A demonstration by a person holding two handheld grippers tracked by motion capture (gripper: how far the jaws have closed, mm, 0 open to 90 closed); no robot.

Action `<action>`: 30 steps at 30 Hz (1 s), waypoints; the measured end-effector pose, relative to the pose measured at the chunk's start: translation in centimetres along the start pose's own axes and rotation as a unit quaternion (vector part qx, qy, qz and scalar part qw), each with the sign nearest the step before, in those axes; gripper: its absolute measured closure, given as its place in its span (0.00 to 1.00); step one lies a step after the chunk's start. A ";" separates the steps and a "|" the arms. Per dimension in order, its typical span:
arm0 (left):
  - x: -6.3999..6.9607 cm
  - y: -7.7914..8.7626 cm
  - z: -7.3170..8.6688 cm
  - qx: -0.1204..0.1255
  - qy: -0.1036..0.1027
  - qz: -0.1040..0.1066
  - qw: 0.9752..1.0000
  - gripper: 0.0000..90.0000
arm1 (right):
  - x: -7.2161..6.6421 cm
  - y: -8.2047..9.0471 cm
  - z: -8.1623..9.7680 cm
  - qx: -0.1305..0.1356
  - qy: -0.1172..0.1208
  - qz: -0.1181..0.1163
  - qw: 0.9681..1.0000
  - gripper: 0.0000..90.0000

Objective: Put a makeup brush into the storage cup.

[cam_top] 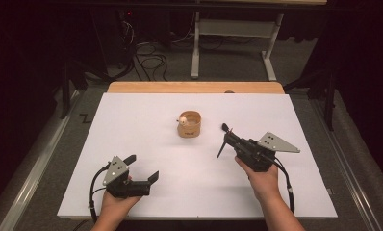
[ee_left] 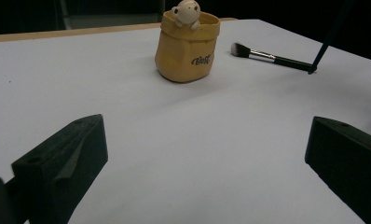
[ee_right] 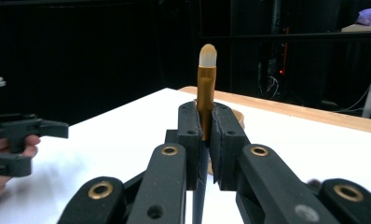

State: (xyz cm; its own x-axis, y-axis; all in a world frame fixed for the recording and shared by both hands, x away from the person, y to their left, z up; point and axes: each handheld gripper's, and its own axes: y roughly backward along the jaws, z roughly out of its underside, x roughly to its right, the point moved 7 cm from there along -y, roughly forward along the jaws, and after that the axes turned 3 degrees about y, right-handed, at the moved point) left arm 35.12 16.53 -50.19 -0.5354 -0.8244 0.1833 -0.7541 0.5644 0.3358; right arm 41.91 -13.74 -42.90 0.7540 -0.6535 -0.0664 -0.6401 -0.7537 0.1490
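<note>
A slim makeup brush [ee_right: 206,88], with a gold ferrule and pale bristles, is pinched between the pressed-together jaws of the right hand-held gripper [ee_right: 205,135]. In the right gripper view it is seen standing upright between the 2 jaws, its dark handle running down below them. In the high view the same brush [cam_top: 224,139] is held above the right half of the white worktop [cam_top: 146,139], its dark handle slanting down toward the sheet, and the right hand-held gripper [cam_top: 234,139] is carried by a hand that enters from the near edge.

A second brush [ee_left: 272,57], black-handled with a silver ferrule and dark bristles, is seen in the left gripper view lying flat on the worktop, just right of a yellow pouch-shaped holder [ee_left: 187,46].

The holder [cam_top: 189,124] stands near the middle of the worktop, a small pale figure [ee_left: 186,10] poking over its rim.

The left hand-held gripper [cam_top: 142,168] is kept at the near left, its jaws spread wide with nothing between them, well apart from the holder.
</note>
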 end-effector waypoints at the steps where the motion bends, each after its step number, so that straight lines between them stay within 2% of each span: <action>1: 0.0 0.0 0.0 0.000 0.000 0.000 1.000 0.00 | 0.0 0.0 0.0 0.000 0.000 0.000 1.000 0.94; 8: 0.2 0.1 -0.1 0.004 -0.010 0.001 1.000 0.00 | 1.4 -1.0 -0.5 0.000 -0.005 0.010 1.000 0.94; 21: 0.7 0.1 0.0 0.002 -0.022 0.011 1.000 0.00 | 1.9 -3.9 -2.4 0.013 -0.003 0.028 1.000 0.94; 30: 0.6 0.1 -0.1 0.003 -0.017 0.013 1.000 0.00 | 2.3 -5.6 -3.4 0.013 -0.002 0.040 0.999 0.94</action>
State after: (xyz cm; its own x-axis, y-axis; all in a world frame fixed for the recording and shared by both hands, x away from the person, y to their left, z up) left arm 34.78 16.08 -50.00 -0.5674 -0.8077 0.1599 -0.7418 0.5858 0.3264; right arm 47.71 -10.76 -40.51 0.7000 -0.7116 -0.0594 -0.7017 -0.7009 0.1275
